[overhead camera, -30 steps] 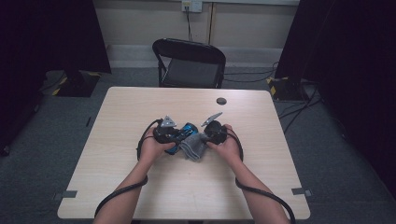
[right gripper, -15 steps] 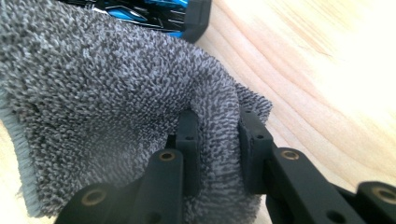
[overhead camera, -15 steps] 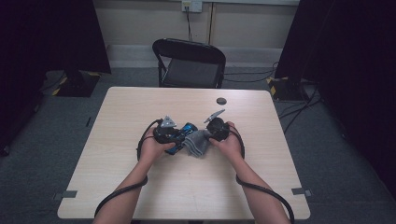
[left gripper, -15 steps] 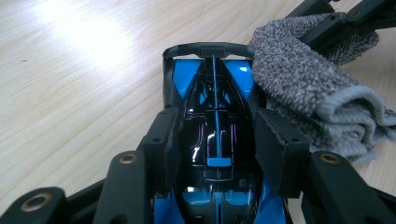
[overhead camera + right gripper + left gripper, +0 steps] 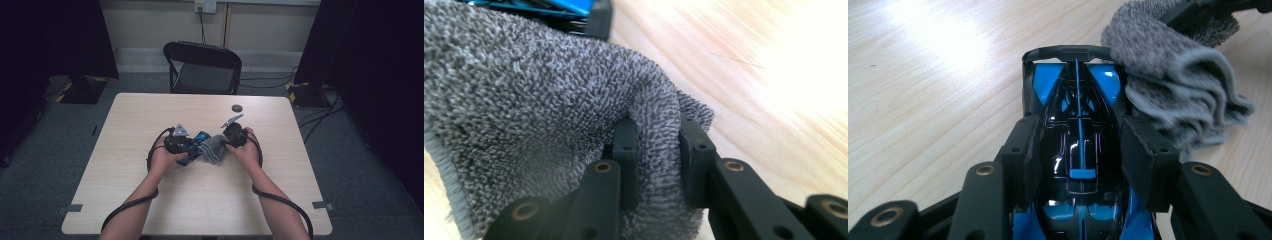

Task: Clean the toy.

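Observation:
A blue and black toy race car (image 5: 1079,130) is clamped between the jaws of my left gripper (image 5: 1080,152), which is shut on its body, nose pointing away. In the high view the toy car (image 5: 194,146) sits at the table's middle with the left gripper (image 5: 178,141) beside it. A grey terry cloth (image 5: 539,125) is pinched in my right gripper (image 5: 659,150), which is shut on a fold of it. The cloth (image 5: 1173,75) drapes against the car's front right side; in the high view the cloth (image 5: 213,148) lies between both hands, by the right gripper (image 5: 234,136).
A light wooden table (image 5: 150,210) carries a small dark round object (image 5: 237,108) near its far edge. A black folding chair (image 5: 202,67) stands behind the table. Black cables (image 5: 280,200) trail from both grippers toward the near edge.
The right gripper has drawn the cloth a little to the left against the car's front. The left gripper with the car has barely moved.

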Demonstrator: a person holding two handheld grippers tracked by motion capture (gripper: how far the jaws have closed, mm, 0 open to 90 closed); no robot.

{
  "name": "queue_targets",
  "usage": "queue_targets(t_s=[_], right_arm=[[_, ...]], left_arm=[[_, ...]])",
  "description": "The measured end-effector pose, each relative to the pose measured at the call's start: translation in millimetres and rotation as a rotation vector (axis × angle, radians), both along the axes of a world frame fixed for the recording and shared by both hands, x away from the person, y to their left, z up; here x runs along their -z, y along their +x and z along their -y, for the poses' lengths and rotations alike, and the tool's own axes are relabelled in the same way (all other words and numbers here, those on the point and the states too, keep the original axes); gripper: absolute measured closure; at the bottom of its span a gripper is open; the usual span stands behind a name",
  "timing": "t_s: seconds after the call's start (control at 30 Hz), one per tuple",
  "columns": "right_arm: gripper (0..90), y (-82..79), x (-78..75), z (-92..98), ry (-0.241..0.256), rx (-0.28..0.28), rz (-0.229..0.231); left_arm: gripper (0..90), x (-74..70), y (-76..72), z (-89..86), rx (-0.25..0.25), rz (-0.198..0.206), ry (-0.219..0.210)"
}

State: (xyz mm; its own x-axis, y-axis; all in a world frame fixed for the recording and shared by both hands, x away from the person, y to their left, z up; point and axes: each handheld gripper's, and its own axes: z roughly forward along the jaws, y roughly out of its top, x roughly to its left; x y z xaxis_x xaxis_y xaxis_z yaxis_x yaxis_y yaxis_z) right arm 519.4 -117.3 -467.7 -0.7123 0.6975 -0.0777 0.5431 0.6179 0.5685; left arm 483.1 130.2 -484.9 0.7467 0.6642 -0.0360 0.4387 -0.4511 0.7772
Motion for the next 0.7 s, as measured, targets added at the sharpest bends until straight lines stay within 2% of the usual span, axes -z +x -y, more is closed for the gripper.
queue_targets(t_s=[0.03, 0.17, 0.47, 0.53, 0.7], right_arm=[[73.3, 0.6, 0.0, 2.2, 0.001, 0.008, 0.003], [73.3, 2.1, -0.5, 13.3, 0.024, 0.035, -0.002], [73.3, 0.6, -6.3, 39.6, 0.026, 0.088, 0.003], [73.3, -1.2, -6.1, 45.5, 0.036, 0.093, 0.003], [73.3, -9.5, -8.8, 56.5, 0.057, 0.091, 0.008]], left_arm=[[51.4, -0.3, 0.2, -0.4, -0.001, 0.008, 0.009], [51.5, -0.3, 0.3, 0.1, 0.002, -0.003, 0.001], [51.4, -1.0, 0.6, 0.7, -0.001, -0.007, 0.004], [51.4, -1.8, 0.8, 0.9, -0.001, -0.008, 0.014], [51.4, -2.2, 0.7, 1.4, -0.007, -0.018, 0.008]])
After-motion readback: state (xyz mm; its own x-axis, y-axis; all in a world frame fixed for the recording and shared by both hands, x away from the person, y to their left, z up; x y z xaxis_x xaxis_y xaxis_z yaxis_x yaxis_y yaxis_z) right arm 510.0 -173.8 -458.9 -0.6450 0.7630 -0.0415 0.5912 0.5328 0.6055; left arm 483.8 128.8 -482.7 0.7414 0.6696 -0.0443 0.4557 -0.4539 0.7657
